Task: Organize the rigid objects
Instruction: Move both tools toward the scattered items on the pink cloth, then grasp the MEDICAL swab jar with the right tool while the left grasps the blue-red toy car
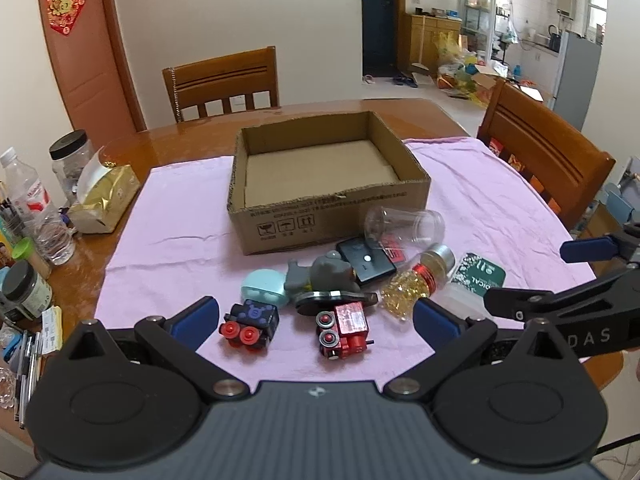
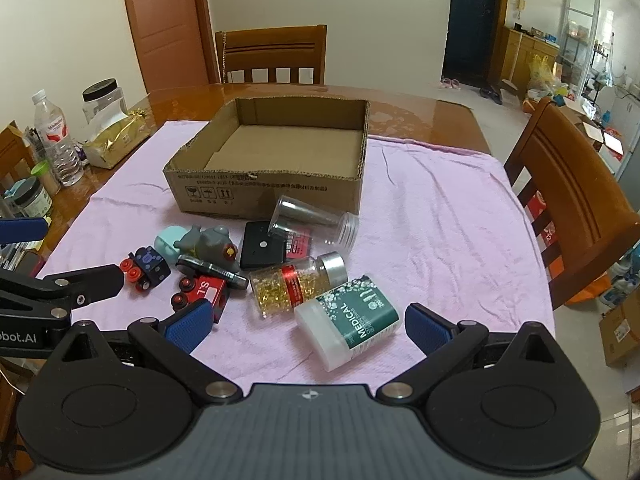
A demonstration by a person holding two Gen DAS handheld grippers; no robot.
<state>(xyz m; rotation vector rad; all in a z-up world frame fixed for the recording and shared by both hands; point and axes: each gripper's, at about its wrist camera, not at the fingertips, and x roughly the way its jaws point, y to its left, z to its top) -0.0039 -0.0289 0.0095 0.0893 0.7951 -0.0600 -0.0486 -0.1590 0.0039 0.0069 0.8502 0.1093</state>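
Observation:
An empty cardboard box (image 1: 332, 204) stands on a pink cloth (image 1: 172, 216). In front of it lie a clear jar (image 1: 404, 224), a black device (image 1: 366, 260), a grey toy (image 1: 324, 274), a teal pod (image 1: 262, 290), a black wheeled block (image 1: 250, 322), a red wheeled block (image 1: 344, 330), a gold-capsule bottle (image 2: 294, 282) and a green-labelled bottle (image 2: 352, 324). My left gripper (image 1: 316, 320) hovers open just before the two wheeled blocks. My right gripper (image 2: 308, 326) is open, its fingers either side of the green-labelled bottle, not touching it.
Along the table's left edge stand a water bottle (image 1: 36, 216), jars (image 1: 70, 160) and a gold tissue pack (image 1: 108, 196). Wooden chairs sit at the far side (image 1: 224, 80) and the right (image 2: 568, 200). The table's right edge drops to the floor.

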